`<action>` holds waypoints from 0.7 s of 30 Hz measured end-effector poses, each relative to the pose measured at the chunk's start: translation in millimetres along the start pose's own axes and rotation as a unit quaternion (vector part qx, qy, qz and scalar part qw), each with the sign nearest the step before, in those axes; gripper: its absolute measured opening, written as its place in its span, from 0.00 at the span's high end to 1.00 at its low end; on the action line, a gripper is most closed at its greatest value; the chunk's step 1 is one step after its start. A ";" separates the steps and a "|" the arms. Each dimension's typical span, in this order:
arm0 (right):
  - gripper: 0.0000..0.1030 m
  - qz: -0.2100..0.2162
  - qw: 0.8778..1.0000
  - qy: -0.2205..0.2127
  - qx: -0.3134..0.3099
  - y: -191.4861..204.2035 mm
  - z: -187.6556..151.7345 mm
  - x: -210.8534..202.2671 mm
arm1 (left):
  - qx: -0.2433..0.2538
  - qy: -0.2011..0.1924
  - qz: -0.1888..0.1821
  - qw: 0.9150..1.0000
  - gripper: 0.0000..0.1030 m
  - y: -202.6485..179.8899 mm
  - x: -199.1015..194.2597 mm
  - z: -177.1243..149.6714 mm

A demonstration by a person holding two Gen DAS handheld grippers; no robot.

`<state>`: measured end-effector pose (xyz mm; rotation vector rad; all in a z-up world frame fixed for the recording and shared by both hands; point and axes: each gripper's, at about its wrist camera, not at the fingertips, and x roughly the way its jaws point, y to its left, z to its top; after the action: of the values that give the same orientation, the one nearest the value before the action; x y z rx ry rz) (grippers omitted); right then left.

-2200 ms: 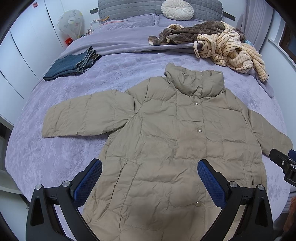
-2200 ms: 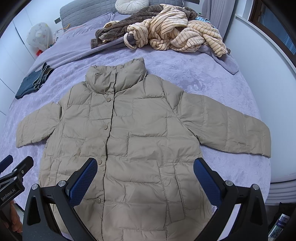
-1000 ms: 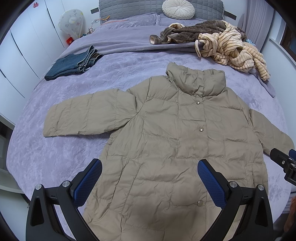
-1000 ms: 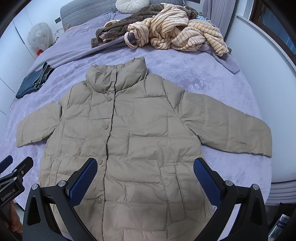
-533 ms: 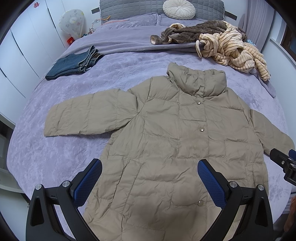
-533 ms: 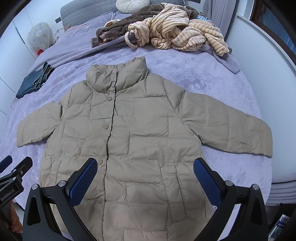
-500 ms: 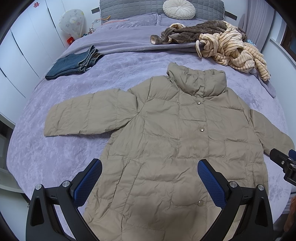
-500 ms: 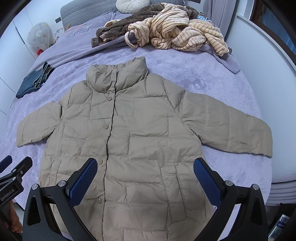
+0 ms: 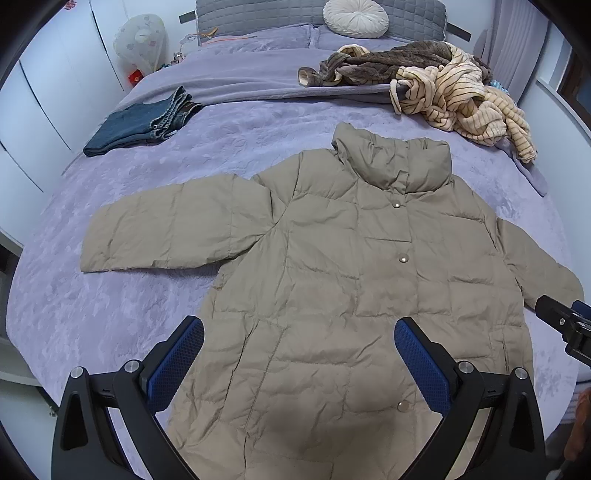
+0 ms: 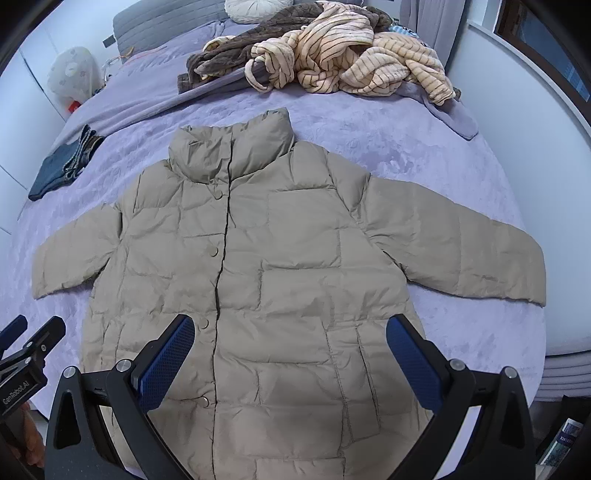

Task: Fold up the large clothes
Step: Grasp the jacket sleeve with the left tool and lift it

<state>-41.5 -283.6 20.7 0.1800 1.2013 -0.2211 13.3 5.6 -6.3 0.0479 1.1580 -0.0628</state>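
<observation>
A tan quilted puffer jacket (image 9: 332, 266) lies flat and face up on the purple bed (image 9: 110, 314), collar away from me, both sleeves spread out; it also shows in the right wrist view (image 10: 288, 258). My left gripper (image 9: 299, 347) is open and empty, above the jacket's lower left front. My right gripper (image 10: 290, 343) is open and empty, above the lower right front. Each gripper's tip shows at the edge of the other's view.
Folded blue jeans (image 9: 140, 125) lie at the far left of the bed. A pile of striped cream and brown fleece clothes (image 9: 443, 81) lies at the far right. A round white cushion (image 9: 354, 16) sits by the headboard. White cupboards stand at the left.
Both grippers have drifted slightly; the jacket sits a little lower in the left view. Nothing was grasped or moved.
</observation>
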 end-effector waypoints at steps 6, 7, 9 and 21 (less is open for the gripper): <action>0.00 0.007 1.000 0.009 0.018 10.0 2.5 3.8 | 0.003 0.008 -0.006 1.000 0.00 14.1 11.1 5.8; 0.00 0.010 1.000 0.011 0.020 13.0 2.2 5.0 | 0.003 0.011 -0.009 1.000 0.00 18.0 15.0 7.0; 0.00 0.016 1.000 0.014 0.022 19.7 2.2 8.5 | 0.001 0.021 -0.026 0.999 0.00 27.9 25.0 9.1; 0.00 0.104 0.994 0.022 0.041 95.1 -8.6 60.0 | -0.170 0.063 -0.120 0.976 0.00 185.4 139.2 7.6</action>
<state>-3.5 -194.2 -36.5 0.3811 1.2085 -0.0856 89.7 186.5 -129.8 -0.3962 1.2827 -0.0760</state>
